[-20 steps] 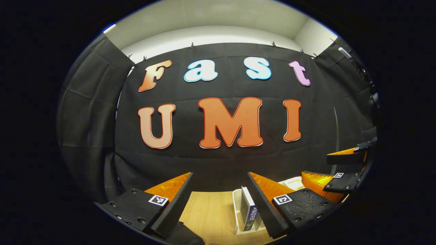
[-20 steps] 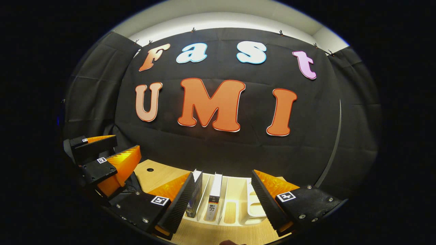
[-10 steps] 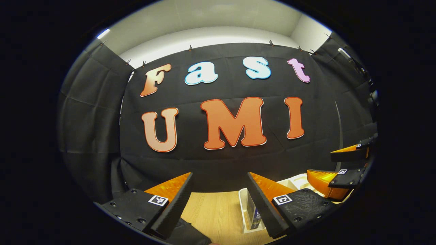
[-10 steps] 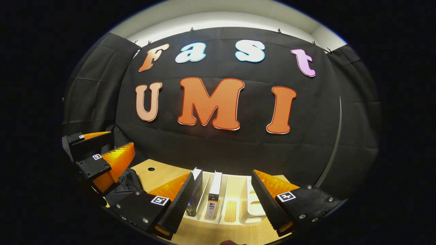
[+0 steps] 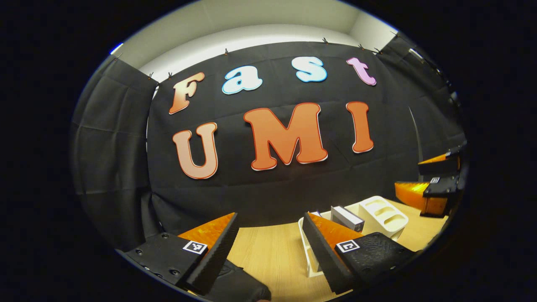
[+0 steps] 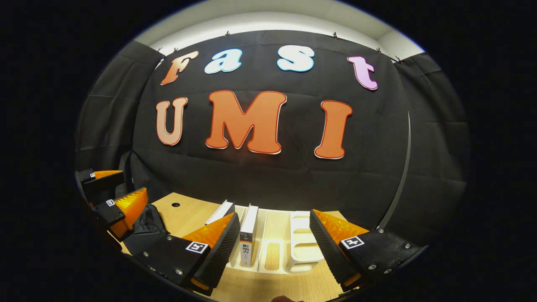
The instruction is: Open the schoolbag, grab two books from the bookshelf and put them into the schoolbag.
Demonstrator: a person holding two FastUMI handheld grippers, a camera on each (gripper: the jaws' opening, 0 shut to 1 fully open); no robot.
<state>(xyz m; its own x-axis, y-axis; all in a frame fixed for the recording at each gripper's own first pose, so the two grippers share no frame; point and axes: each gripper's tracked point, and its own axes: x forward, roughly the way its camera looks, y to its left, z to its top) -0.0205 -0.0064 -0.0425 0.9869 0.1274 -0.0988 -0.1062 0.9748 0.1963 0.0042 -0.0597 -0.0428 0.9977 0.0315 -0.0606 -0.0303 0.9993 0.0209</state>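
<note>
Both grippers had tipped downward over the last second, so more of the wooden table (image 6: 197, 212) and the white bookshelf (image 6: 304, 241) came into sight than before. Seen in the right gripper view, the right gripper (image 6: 275, 247) was spread wide with nothing between its fingers, and it hung above the near edge of the bookshelf. Two books stood in the rack's left slots: an upright one with a white spine (image 6: 248, 235) between the fingers, and a leaning book (image 6: 220, 212) just left of it, partly behind the left finger. The slots to the right were bare. In the left gripper view, the left gripper (image 5: 270, 251) was likewise wide open and held nothing; the rack sat to its right, partly behind its right finger. The schoolbag (image 6: 144, 226), dark and slumped, lay on the table left of the rack, below the left gripper as the right gripper view showed it. Whether its zip was open could not be told.

Judging from this, the step in hand was the reach for the first book. To do it well, the right gripper should have come down so that its fingers flanked the upright book's covers near the top, clear of the leaning neighbour and the dividers, closed firmly, then lifted straight up before swinging toward the bag
</note>
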